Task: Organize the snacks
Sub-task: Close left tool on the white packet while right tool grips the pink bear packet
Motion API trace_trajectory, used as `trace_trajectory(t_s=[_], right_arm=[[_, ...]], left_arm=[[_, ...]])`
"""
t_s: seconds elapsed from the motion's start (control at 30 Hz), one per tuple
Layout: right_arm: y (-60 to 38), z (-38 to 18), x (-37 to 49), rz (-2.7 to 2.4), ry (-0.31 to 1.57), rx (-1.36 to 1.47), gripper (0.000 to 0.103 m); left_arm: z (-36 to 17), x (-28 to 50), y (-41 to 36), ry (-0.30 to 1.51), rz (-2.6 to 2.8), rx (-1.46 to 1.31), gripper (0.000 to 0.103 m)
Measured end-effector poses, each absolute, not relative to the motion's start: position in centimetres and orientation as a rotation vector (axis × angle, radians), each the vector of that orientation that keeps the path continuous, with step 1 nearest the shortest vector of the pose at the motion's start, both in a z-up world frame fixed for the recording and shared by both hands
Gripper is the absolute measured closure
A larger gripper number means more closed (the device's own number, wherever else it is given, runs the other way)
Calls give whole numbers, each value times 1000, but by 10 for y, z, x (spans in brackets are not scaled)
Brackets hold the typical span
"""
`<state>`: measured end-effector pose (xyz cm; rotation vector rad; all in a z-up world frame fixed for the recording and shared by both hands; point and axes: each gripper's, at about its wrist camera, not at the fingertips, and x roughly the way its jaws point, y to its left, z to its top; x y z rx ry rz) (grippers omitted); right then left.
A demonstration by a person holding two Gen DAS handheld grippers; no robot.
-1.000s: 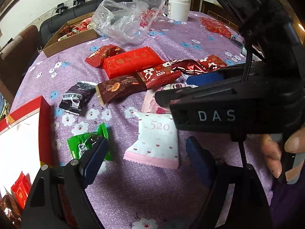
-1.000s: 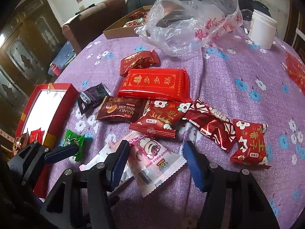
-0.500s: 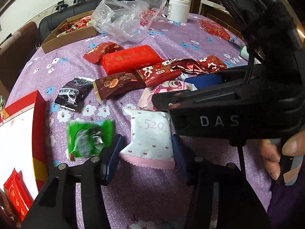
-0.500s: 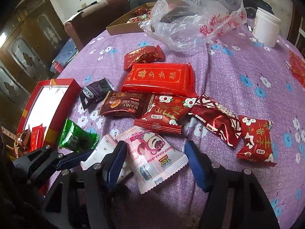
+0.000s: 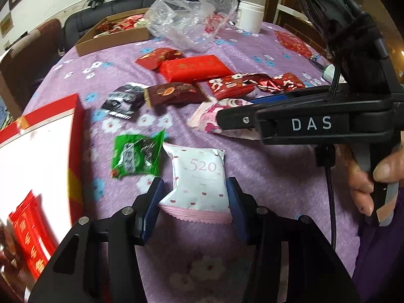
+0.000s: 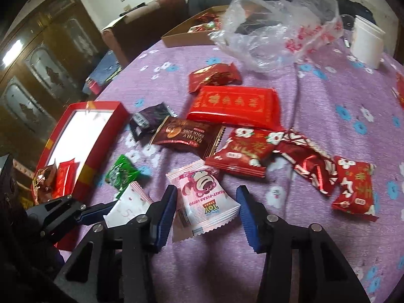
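A white packet marked 520 (image 5: pixel 199 176) lies on the purple flowered cloth, and my left gripper (image 5: pixel 194 181) is shut on it, with a blue pad against each side. In the right wrist view the same white packet (image 6: pixel 128 202) shows at the lower left. My right gripper (image 6: pixel 207 189) straddles a pink Toy Story packet (image 6: pixel 204 197). Its jaws are closing, and the pads touch the packet's edges. A red box (image 5: pixel 75 116) with a white inside stands at the left, with a few red packets in its near end.
Loose snacks lie beyond: a green packet (image 5: pixel 136 156), a dark one (image 5: pixel 121 101), a brown one (image 6: pixel 186 136), a large red pack (image 6: pixel 234 106) and several red wrappers. Farther back are a crumpled plastic bag (image 6: pixel 277 32), a cardboard box (image 5: pixel 111 40) and a white tub (image 6: pixel 366 43).
My left jaws came in from wide apart and closed on the white 520 packet. The right jaws narrowed round the pink packet in the last half second.
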<state>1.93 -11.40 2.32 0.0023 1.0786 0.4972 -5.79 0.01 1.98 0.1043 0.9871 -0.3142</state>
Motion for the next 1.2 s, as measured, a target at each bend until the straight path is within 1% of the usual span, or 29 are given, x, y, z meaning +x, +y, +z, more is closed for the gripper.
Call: trace_trajectory(t_s=[0.23,0.3,0.33,0.4,0.43,0.57,0.63,0.67,0.7,0.73,0.8,0.97,1.2], right_arm=[[-102,20,18,498,1086,-55,48],[-100,19,17,487,1075,-66,45],[-97,19,16,470,1064,-89,43],[-94,16,16,437,1050,-127,31],[-92,15,18,427,1047,-141,29],[-88,13,17,415,1013,-175,29],[-87,13,16,420,1001,-179,35],[-86,14,15,423,995,-183,45],[-87,15,15,429,995,-178,51],[-87,15,15,440,997,-168,56],[-88,16,15,462,1005,-143,59],[-93,19,16,526,1036,-44,63],[-103,27,17,588,1030,75,63]], left_arm=[[25,-78,15,992,-291,85,54],[25,-80,18,1000,-288,73,54],[25,-81,19,1003,-286,70,54],[25,-83,23,1008,-284,52,54],[25,-83,26,1012,-287,38,54],[25,-82,29,1011,-276,26,54],[26,-82,31,1007,-276,17,54],[26,-83,32,1005,-275,17,54],[26,-83,32,1002,-273,16,54],[27,-83,33,999,-272,15,54],[28,-83,34,997,-272,9,54],[33,-85,37,983,-270,-3,54],[44,-88,42,953,-242,3,54]])
